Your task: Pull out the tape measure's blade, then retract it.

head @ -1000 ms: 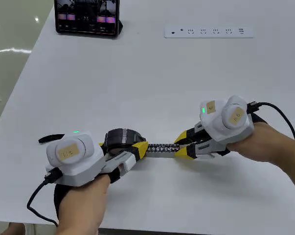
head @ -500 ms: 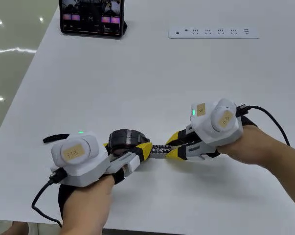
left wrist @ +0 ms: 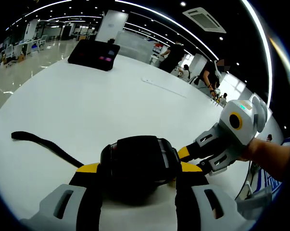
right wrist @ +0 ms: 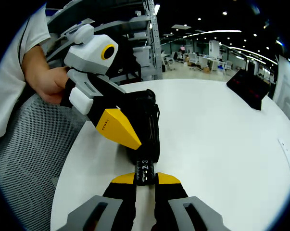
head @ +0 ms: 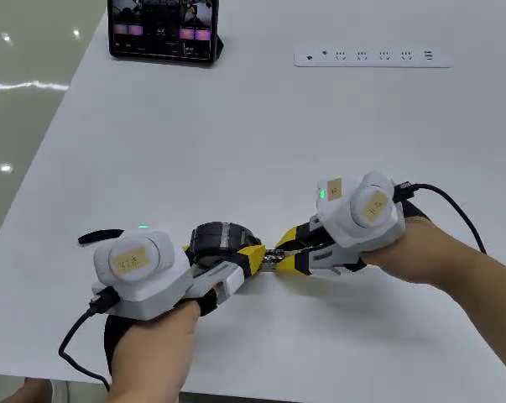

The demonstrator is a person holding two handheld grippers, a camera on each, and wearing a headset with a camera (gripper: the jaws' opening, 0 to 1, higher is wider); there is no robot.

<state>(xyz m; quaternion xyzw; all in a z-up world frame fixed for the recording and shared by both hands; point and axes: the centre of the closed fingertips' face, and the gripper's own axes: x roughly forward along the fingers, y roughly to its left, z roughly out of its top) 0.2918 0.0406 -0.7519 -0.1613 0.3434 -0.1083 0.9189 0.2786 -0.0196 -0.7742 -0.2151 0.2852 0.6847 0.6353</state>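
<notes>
On the white table [head: 236, 134], the left gripper [left wrist: 139, 168] is clamping the black tape measure [head: 218, 240] between its yellow-tipped jaws, while the right gripper [right wrist: 145, 179] — jaws narrowed — is pinching the short exposed blade [right wrist: 145, 169] just beside the case.

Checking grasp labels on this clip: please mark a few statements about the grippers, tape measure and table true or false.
The left gripper is shut on the tape measure. True.
The right gripper is open, clear of the blade. False: it is shut on the blade.
A long stretch of blade is out. False: a short stretch shows between tape measure and right gripper.
A power strip lies on the table beyond the grippers. True.
The tablet lies beside the tape measure. False: it is near the table's far edge.
</notes>
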